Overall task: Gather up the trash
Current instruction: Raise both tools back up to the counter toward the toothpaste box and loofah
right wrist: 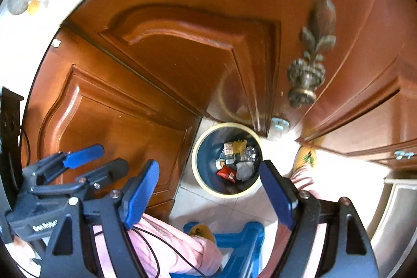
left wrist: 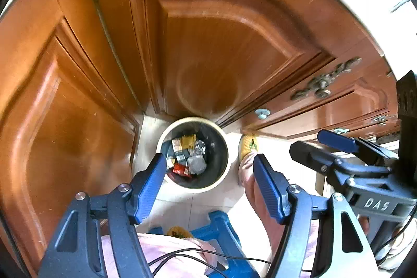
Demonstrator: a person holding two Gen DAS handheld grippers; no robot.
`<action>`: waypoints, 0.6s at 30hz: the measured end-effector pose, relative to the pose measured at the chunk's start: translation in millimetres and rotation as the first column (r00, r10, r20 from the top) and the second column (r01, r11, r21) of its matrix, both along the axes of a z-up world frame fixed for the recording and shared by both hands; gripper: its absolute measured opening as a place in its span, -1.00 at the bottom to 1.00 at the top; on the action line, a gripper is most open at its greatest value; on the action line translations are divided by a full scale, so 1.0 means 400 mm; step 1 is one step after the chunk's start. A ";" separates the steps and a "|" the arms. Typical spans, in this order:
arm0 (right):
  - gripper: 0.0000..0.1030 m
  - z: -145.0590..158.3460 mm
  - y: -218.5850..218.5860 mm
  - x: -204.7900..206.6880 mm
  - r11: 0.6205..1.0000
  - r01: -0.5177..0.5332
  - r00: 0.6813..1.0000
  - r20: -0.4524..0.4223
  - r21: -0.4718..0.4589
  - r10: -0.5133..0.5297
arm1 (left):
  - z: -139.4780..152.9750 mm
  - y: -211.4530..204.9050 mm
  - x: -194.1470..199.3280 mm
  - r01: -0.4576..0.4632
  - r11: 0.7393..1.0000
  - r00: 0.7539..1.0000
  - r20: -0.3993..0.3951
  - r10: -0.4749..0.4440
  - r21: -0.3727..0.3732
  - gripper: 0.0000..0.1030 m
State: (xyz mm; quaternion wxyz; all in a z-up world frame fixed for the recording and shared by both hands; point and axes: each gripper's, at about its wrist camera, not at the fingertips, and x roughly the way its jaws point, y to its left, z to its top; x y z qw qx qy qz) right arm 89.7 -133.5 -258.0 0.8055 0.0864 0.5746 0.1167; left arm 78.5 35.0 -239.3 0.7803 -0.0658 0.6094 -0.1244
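- The trash (left wrist: 187, 157), wrappers and crumpled foil, lies inside the round bin (left wrist: 223, 175) on the tiled floor (left wrist: 179, 202), against the wooden cabinet doors (left wrist: 221, 51).
- My left gripper (left wrist: 209, 183) hangs above the bin, fingers wide, nothing between them.
- My right gripper (right wrist: 208, 189) hangs beside it, fingers wide, empty.
- A blue stool (right wrist: 245, 239) stands below.

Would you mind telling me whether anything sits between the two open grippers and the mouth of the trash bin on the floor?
Nothing visible does. The trash bin stands open-topped, no lid, wrappers inside; both the left gripper and right gripper are empty above it.
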 end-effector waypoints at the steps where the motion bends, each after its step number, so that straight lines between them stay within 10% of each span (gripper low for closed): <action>1: 0.56 0.011 0.004 -0.004 1.000 -0.003 1.000 0.012 -0.010 0.003 | 0.016 0.003 -0.004 0.001 1.000 1.000 0.012 -0.001 -0.001 0.31; 18: 0.56 0.325 -0.013 -0.029 0.991 -0.068 0.968 0.233 -0.118 0.094 | 0.366 -0.013 0.017 0.053 0.998 0.959 0.281 -0.043 -0.029 0.48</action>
